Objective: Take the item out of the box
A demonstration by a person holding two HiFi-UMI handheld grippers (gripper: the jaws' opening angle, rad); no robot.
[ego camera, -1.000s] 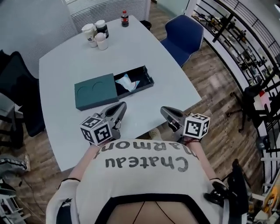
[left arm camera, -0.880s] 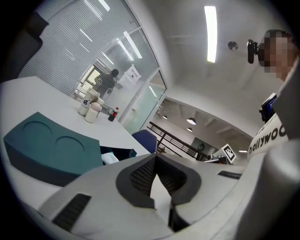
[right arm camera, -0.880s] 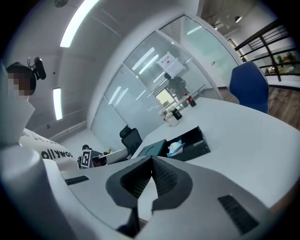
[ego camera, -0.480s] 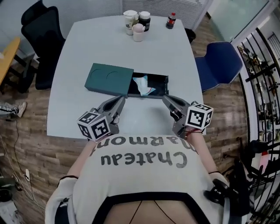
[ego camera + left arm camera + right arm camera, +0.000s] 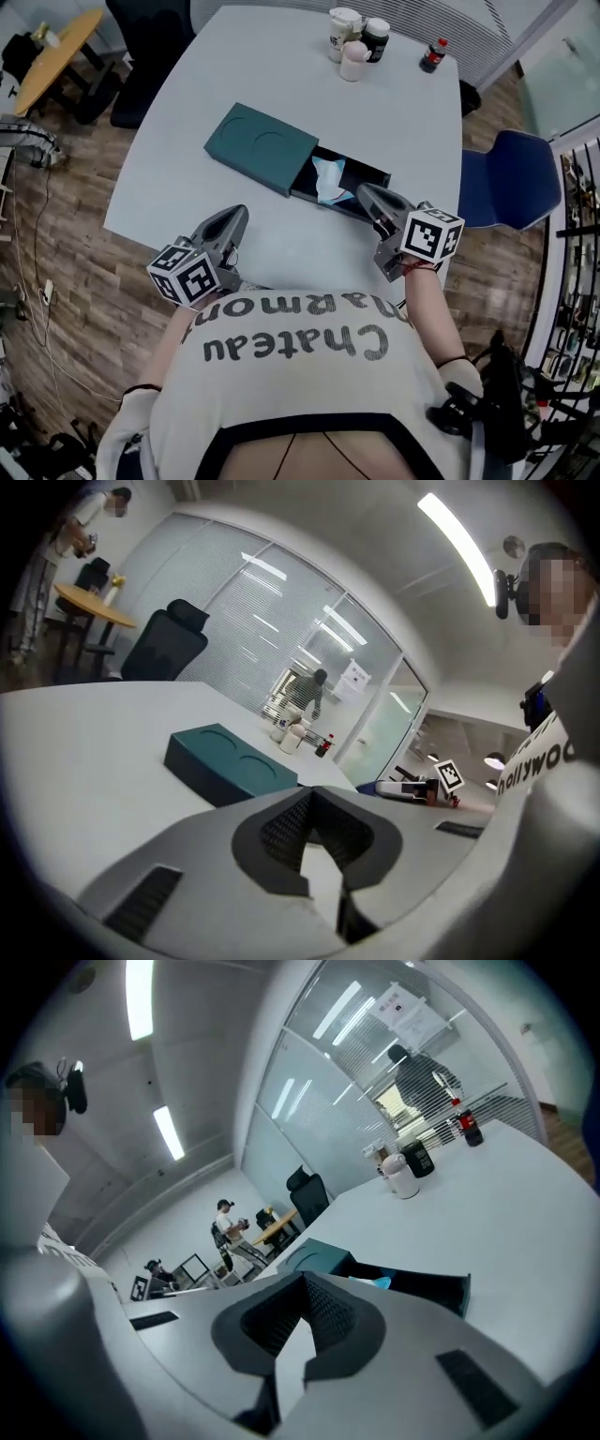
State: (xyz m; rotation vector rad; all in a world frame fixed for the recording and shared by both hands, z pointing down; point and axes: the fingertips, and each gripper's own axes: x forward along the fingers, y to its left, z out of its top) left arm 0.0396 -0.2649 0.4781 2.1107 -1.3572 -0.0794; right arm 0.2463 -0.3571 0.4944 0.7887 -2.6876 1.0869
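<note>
Lying: pale blue crumpled item [image 5: 328, 178] in dark green box [image 5: 258, 150], just left of right gripper [image 5: 364, 192]
Jaws: closed, empty, nearer hand

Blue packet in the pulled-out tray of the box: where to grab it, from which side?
Probably grip the packet by its crumpled top, which seems to rise above the tray rim, and come down from above. The tray walls block a level approach, and the green cover closes one end. The right claw is nearest but shut, so open it first.
</note>
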